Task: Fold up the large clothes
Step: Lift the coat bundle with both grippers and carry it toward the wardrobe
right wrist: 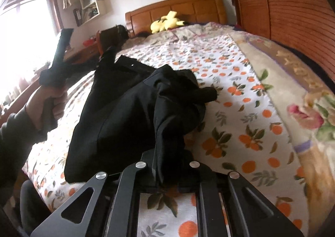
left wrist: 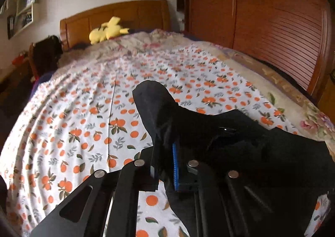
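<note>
Both hand-held grippers, left (left wrist: 165, 165) and right (right wrist: 167, 171), are clamped on the black garment (right wrist: 125, 115) bunched over the bed (right wrist: 240, 122) just ahead; I'd draw them apart evenly, pulling it taut before laying it flat.

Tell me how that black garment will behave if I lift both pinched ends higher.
The black garment is likely floppy: it bunches in soft folds between the left gripper and right gripper. Its middle will probably sag onto the orange-print sheet. It looks thick, so perhaps fairly heavy.
</note>
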The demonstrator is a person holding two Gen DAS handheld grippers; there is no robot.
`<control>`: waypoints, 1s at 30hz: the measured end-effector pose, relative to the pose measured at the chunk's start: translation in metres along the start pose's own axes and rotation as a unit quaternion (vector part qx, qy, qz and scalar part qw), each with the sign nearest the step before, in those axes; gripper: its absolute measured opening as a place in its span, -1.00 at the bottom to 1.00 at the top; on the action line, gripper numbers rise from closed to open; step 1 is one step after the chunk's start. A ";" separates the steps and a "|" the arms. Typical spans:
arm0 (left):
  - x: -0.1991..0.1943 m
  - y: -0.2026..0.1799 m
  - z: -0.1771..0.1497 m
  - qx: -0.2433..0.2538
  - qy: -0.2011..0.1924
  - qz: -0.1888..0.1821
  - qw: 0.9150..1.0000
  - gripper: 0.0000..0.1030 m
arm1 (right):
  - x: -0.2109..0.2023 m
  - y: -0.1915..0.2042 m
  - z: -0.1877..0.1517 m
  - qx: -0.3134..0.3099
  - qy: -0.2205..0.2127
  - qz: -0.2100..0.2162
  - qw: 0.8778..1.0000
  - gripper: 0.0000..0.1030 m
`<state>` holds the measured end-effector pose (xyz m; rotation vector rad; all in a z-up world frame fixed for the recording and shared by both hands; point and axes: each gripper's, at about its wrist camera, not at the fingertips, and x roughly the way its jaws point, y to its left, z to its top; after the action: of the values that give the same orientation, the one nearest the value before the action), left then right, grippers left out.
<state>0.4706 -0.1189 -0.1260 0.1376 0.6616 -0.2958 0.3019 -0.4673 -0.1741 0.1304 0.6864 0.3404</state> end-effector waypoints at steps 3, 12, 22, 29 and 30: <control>-0.022 -0.015 0.004 0.004 -0.021 -0.002 1.000 -0.81 | -0.009 -0.012 0.006 0.010 0.000 -0.007 1.000 -0.85; -0.062 -0.078 0.018 0.041 -0.056 -0.017 0.997 -0.81 | -0.063 -0.047 0.027 0.000 -0.036 -0.048 0.998 -0.86; -0.070 -0.171 0.033 0.070 -0.077 -0.058 0.993 -0.81 | -0.125 -0.093 0.022 0.000 -0.055 -0.081 0.995 -0.87; -0.062 -0.241 0.044 0.080 -0.083 -0.094 0.989 -0.82 | -0.167 -0.121 0.022 0.002 -0.067 -0.111 0.992 -0.87; -0.061 -0.249 0.047 0.080 -0.084 -0.098 0.988 -0.82 | -0.171 -0.125 0.022 0.002 -0.068 -0.117 0.991 -0.87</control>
<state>0.3745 -0.3516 -0.0597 0.1999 0.4838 -0.5444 0.2257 -0.6447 -0.0831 0.0755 0.5607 0.1039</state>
